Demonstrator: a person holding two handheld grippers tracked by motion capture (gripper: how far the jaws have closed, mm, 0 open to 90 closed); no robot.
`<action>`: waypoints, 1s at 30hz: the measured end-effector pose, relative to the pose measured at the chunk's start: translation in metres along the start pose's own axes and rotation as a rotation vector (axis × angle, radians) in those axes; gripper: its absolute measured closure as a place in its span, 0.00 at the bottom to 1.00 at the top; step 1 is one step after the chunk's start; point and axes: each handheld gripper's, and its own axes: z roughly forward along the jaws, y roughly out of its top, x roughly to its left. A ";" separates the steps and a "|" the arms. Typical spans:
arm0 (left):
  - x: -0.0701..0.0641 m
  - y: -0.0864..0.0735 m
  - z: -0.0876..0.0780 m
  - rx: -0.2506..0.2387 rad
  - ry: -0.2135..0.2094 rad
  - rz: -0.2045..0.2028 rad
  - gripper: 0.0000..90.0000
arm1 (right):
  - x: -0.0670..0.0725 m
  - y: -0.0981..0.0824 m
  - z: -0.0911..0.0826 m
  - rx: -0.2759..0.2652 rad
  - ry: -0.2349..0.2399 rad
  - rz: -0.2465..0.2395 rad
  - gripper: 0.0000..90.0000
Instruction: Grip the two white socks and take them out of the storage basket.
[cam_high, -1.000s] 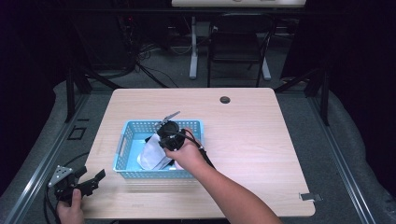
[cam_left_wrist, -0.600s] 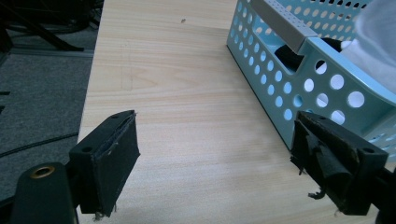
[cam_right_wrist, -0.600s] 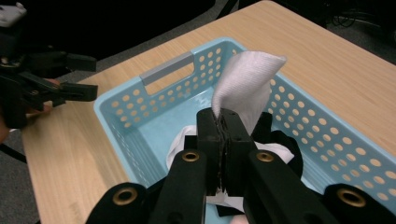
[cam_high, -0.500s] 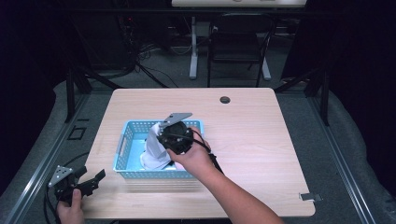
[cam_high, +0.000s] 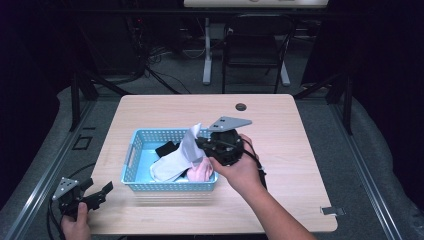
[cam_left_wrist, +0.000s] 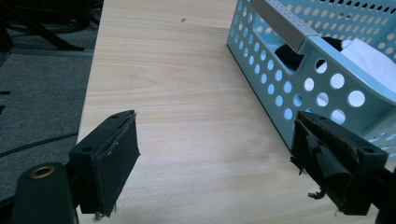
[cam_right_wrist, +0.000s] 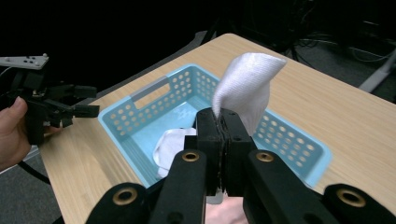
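Room: dark workspace; grey floor, cables and a chair (cam_high: 252, 47) beyond the far edge of the table.
Table: pale wooden table (cam_high: 310, 150), mostly bare; a small dark round disc (cam_high: 241, 106) lies near the middle of its far edge.
Basket: light blue perforated basket (cam_high: 131, 165) on the left half of the table, its long axis running left to right, near the front edge. Inside lie a pale cloth (cam_high: 167, 170), a black item (cam_high: 167, 148) towards the far wall, and something pink (cam_high: 200, 172) at the right end.
White cloth: a white cloth (cam_high: 191, 142) is lifted above the right part of the basket, hanging up and over from the tongs, its lower end apparently reaching down to the contents.
Right gripper: the right gripper (cam_high: 202, 144) is above the basket's right end, jaws clenched on the white cloth (cam_right_wrist: 245, 88); the cloth stands up out of the closed jaws.
Left gripper: the left gripper (cam_high: 100, 192) is held at the table's front left corner, jaws spread wide and grasping nothing, well apart from the cloth; the basket's left end wall (cam_left_wrist: 299, 79) is just ahead to its right.
Key relation: the cloth is already in the right tongs, directly over the basket, so the right hand is far nearer; my judgement is that the next move is either a lift clear or a drop back in.
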 end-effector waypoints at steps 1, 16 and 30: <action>0.000 0.000 0.000 -0.001 0.001 -0.001 0.17 | -0.003 -0.002 -0.005 -0.007 -0.009 0.009 0.98; 0.000 0.000 0.000 0.001 0.003 0.000 0.17 | -0.045 -0.039 -0.056 0.009 -0.144 0.109 0.98; 0.000 0.000 0.000 0.000 0.005 0.000 0.17 | -0.062 -0.090 -0.040 0.088 -0.187 0.195 0.98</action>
